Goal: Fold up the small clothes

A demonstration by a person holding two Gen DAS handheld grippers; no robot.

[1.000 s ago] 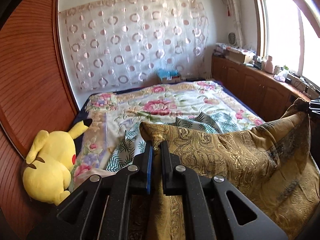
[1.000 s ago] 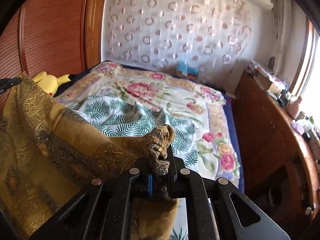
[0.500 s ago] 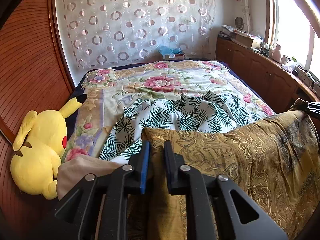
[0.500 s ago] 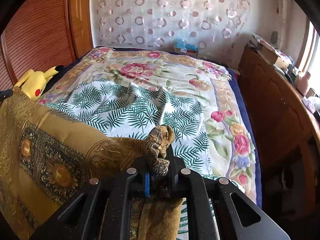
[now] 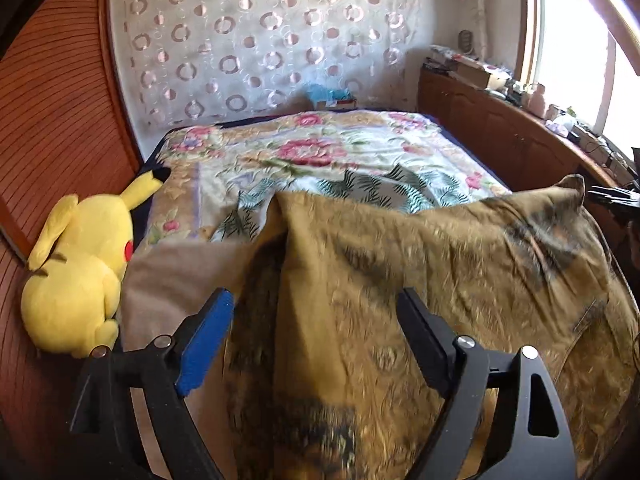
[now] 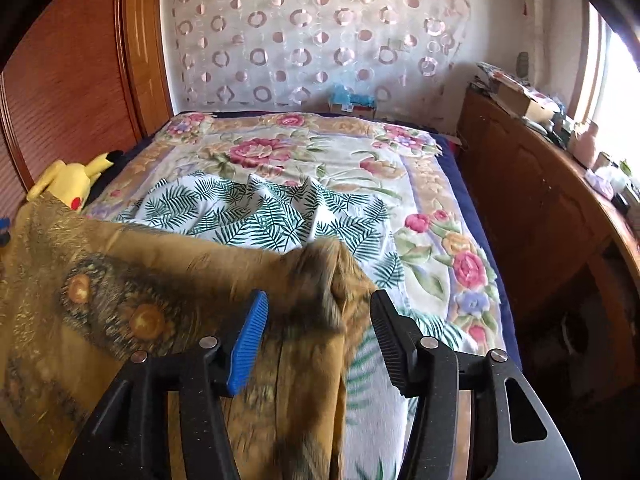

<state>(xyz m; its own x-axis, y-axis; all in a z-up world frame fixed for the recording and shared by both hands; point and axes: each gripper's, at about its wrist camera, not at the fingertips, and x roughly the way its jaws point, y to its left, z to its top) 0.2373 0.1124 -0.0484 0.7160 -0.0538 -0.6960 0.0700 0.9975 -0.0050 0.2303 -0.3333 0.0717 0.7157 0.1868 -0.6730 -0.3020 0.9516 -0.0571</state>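
Observation:
A mustard-gold patterned cloth is spread across the near end of the bed, blurred by motion. Its left part lies between the jaws of my left gripper, which are opening wide, and neither pad touches it. In the right wrist view the cloth's bunched right corner sits between the jaws of my right gripper. Those jaws are opening too, with both pads clear of the fabric. A white garment with green fern leaves lies crumpled on the bed beyond the gold cloth.
The bed carries a floral quilt. A yellow plush toy leans against the wooden wall on the left. A beige cloth lies beside it. A wooden cabinet with clutter on top runs along the right, under the window.
Both grippers held corners of the gold cloth shut in their jaws; now both have opened and let it go. The cloth has sunk toward the bed, and the left gripper came down.

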